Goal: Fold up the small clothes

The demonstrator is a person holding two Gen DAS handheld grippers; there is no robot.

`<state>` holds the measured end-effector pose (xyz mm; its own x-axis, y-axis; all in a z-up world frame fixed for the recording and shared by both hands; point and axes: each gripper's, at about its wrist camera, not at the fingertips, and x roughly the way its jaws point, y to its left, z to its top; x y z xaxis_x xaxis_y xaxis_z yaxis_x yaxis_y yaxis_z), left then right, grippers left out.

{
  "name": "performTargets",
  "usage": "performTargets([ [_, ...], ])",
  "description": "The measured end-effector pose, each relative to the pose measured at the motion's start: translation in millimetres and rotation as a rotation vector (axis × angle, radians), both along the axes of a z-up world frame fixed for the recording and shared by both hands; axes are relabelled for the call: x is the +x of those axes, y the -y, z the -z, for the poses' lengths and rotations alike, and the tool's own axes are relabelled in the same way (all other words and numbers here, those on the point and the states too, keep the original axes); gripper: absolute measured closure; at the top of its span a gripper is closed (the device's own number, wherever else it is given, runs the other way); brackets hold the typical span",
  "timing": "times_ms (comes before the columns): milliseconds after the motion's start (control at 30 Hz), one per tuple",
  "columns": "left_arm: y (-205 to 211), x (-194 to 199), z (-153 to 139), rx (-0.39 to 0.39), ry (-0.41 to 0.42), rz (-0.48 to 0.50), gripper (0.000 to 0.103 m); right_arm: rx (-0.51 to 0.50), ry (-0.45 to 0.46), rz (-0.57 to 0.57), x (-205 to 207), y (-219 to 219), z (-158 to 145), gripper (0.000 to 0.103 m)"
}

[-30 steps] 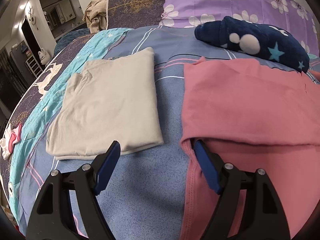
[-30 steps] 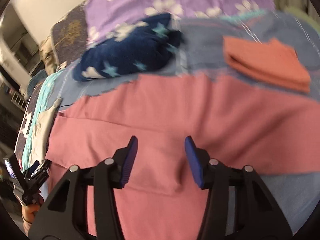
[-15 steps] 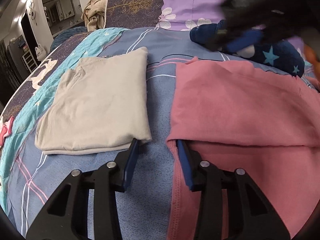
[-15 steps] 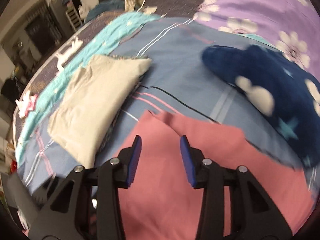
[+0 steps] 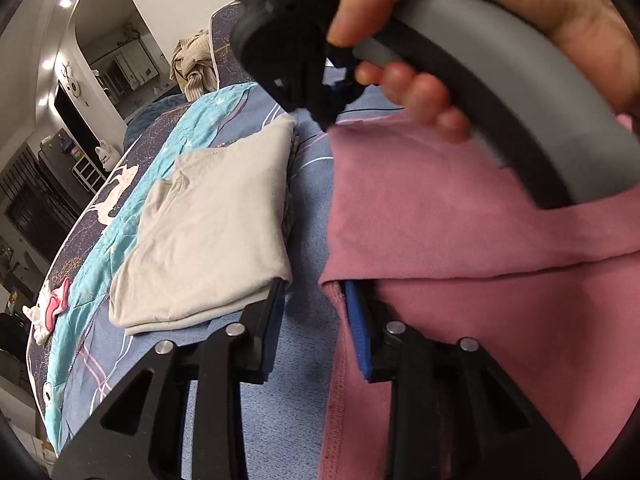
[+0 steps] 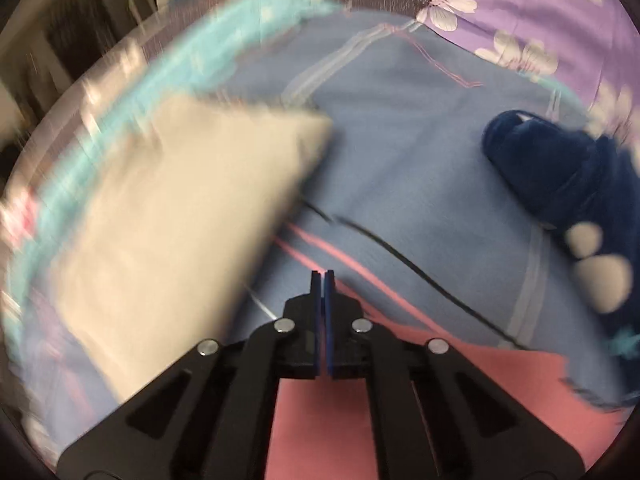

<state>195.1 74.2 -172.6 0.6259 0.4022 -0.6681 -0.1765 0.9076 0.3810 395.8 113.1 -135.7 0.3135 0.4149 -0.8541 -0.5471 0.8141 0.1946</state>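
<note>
Left wrist view: left gripper [image 5: 316, 320] closing around the pink garment [image 5: 460, 220] hem; right gripper [image 6: 323, 280] is closed at its far corner (pinch looks likely). Lift both together, evenly.

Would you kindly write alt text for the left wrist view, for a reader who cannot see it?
The left gripper, its jaws closing, straddles the near edge of a pink garment on a blue bedspread. A folded beige garment lies beside it. A hand holds the right gripper at the pink garment's far corner.
</note>
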Motion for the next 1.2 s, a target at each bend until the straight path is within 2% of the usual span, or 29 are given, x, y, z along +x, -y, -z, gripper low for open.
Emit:
performTargets([
  [33, 0.9, 0.4, 0.2, 0.002, 0.000, -0.001, 0.073, 0.037, 0.000, 0.011, 2.7, 2.7, 0.8, 0.103],
  [133, 0.3, -0.1, -0.6, 0.000, 0.007, -0.004, 0.073, 0.021, -0.034, 0.008, 5.0, 9.2, 7.0, 0.099],
  [200, -1.0, -1.2, -1.8, -0.015, 0.010, -0.004, 0.073, 0.037, 0.010, 0.032, -0.2, 28.9, -10.7, 0.095],
  [300, -3.7, -1.0, -2.6, -0.035, 0.010, -0.001, 0.073, 0.049, 0.114, 0.051, -32.4, 80.5, -43.3, 0.084],
  [400, -9.4, -1.7, -3.9, -0.074, 0.012, 0.002, 0.072, 0.040, 0.144, 0.079, -79.2, 140.4, -49.8, 0.077],
  [533, -17.7, -4.1, -6.8, -0.152, 0.016, 0.014, 0.073, 0.052, 0.083, 0.203, -145.0, 233.6, -29.0, 0.077],
  [633, -28.4, -12.5, -14.2, -0.258, -0.004, 0.037, 0.074, 0.039, -0.052, 0.427, -169.0, 307.5, 8.9, 0.076],
  [667, -30.2, -18.5, -19.7, -0.273, -0.011, 0.045, 0.076, 0.031, -0.085, 0.475, -172.0, 319.3, 21.0, 0.085],
  [700, -30.3, -24.7, -26.3, -0.282, -0.009, 0.048, 0.082, 0.102, -0.092, 0.497, -175.7, 332.7, 30.6, 0.086],
  [733, -29.8, -31.3, -37.0, -0.296, 0.010, 0.057, 0.085, 0.146, -0.076, 0.501, -179.1, 336.9, 32.8, 0.086],
  [800, -19.1, -44.2, -65.5, -0.338, 0.073, 0.127, 0.085, 0.124, -0.043, 0.485, -180.9, 331.2, 32.9, 0.085],
  [833, -9.9, -46.5, -77.8, -0.360, 0.095, 0.182, 0.085, 0.093, -0.024, 0.483, -180.6, 323.7, 31.6, 0.081],
  [900, 13.2, -42.9, -93.6, -0.394, 0.117, 0.281, 0.085, 0.104, -0.021, 0.480, -179.3, 317.9, 31.0, 0.064],
  [933, 25.0, -36.8, -95.7, -0.397, 0.116, 0.309, 0.085, 0.124, -0.027, 0.468, -178.2, 315.3, 31.1, 0.049],
  [967, 34.3, -29.3, -94.2, -0.405, 0.108, 0.330, 0.084, 0.130, -0.027, 0.457, -177.8, 312.9, 30.6, 0.048],
  [1000, 43.9, -17.7, -87.4, -0.426, 0.089, 0.355, 0.080, 0.112, -0.014, 0.460, -178.8, 313.8, 29.0, 0.052],
  [1033, 53.4, -1.4, -72.0, -0.452, 0.045, 0.367, 0.078, 0.087, 0.003, 0.474, -182.6, 314.5, 26.6, 0.070],
  [1067, 59.0, 10.1, -57.5, -0.450, -0.002, 0.354, 0.076, 0.069, 0.019, 0.505, -190.6, 322.5, 22.8, 0.082],
  [1133, 68.3, 30.7, -14.5, -0.426, -0.144, 0.310, 0.076, 0.129, 0.036, 0.600, -215.1, 362.6, 11.8, 0.083],
  [1167, 68.4, 31.0, -3.2, -0.423, -0.141, 0.305, 0.073, 0.163, 0.046, 0.643, -225.8, 383.6, 8.7, 0.083],
  [1200, 69.2, 26.0, -1.3, -0.416, -0.087, 0.317, 0.072, 0.212, 0.072, 0.722, -244.6, 417.4, 2.2, 0.083],
])
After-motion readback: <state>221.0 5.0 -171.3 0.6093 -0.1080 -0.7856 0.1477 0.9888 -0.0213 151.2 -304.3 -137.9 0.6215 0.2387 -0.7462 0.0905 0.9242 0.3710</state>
